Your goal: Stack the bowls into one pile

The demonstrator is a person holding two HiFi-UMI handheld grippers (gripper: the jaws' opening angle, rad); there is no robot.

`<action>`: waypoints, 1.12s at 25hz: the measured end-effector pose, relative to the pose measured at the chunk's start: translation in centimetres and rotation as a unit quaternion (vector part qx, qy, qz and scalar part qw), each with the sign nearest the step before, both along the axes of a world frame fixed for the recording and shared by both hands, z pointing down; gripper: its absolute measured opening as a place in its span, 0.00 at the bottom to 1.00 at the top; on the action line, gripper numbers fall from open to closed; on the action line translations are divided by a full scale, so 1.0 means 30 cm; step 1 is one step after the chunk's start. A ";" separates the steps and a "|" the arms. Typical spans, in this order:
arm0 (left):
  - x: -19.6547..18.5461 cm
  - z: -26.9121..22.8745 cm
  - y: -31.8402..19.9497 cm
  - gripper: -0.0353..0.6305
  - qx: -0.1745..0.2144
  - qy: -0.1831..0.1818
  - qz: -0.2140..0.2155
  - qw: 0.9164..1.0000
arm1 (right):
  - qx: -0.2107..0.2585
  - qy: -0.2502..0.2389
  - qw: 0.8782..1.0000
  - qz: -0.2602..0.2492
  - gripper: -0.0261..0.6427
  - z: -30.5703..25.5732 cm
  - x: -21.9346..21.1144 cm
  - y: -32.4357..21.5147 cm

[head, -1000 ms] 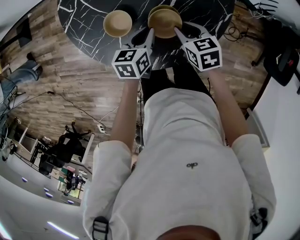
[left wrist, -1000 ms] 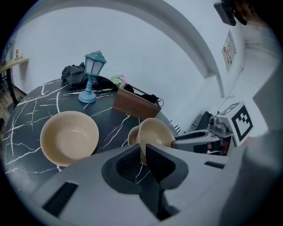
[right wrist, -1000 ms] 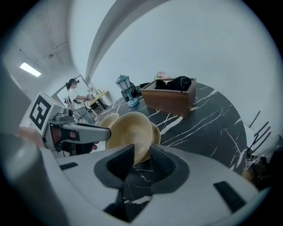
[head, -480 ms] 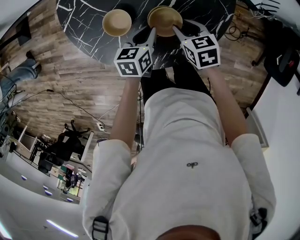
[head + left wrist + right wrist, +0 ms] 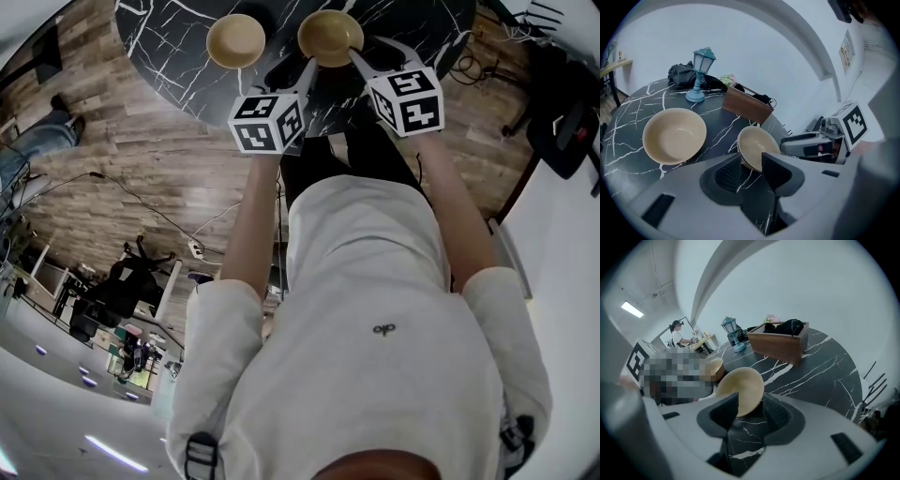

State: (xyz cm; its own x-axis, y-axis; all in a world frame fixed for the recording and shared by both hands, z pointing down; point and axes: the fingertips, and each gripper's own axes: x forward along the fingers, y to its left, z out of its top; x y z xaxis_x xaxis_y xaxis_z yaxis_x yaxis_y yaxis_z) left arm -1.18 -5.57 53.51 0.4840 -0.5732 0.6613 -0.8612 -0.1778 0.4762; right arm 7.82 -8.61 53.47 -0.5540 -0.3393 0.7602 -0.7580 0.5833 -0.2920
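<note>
Pinching one tilted bowl [image 5: 330, 37] from both sides: the left gripper [image 5: 751, 164] has its fingers [image 5: 727, 174] closed on the near-left rim. The right gripper [image 5: 751, 401] is clamped on the opposite wall, one finger inside and one outside. The bowl sits tipped toward the near side of the black veined worktop [image 5: 178, 47]; we can't tell if its base is clear of the surface. The other bowl [image 5: 236, 39] sits upright to its left, well apart.

We judge the bowls stiff, light and smooth-walled, likely slippery in a pinch and maybe chippable. So take hold on the rim wall, deep enough not to slide, and set down level and gently.

The head view gives the spacing of both bowls and both arms, little else. The left gripper view adds a blue lantern [image 5: 701, 75] and a wooden box [image 5: 747, 107] at the back, with the right gripper reaching in from the side. Only the right gripper view shows the tilt plainly, plus a person [image 5: 677, 330] far off at a desk.
</note>
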 end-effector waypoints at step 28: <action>-0.208 -0.117 0.034 0.24 0.027 -0.002 -0.041 0.999 | 0.024 -0.026 0.999 -0.006 0.27 -0.114 -0.180 0.022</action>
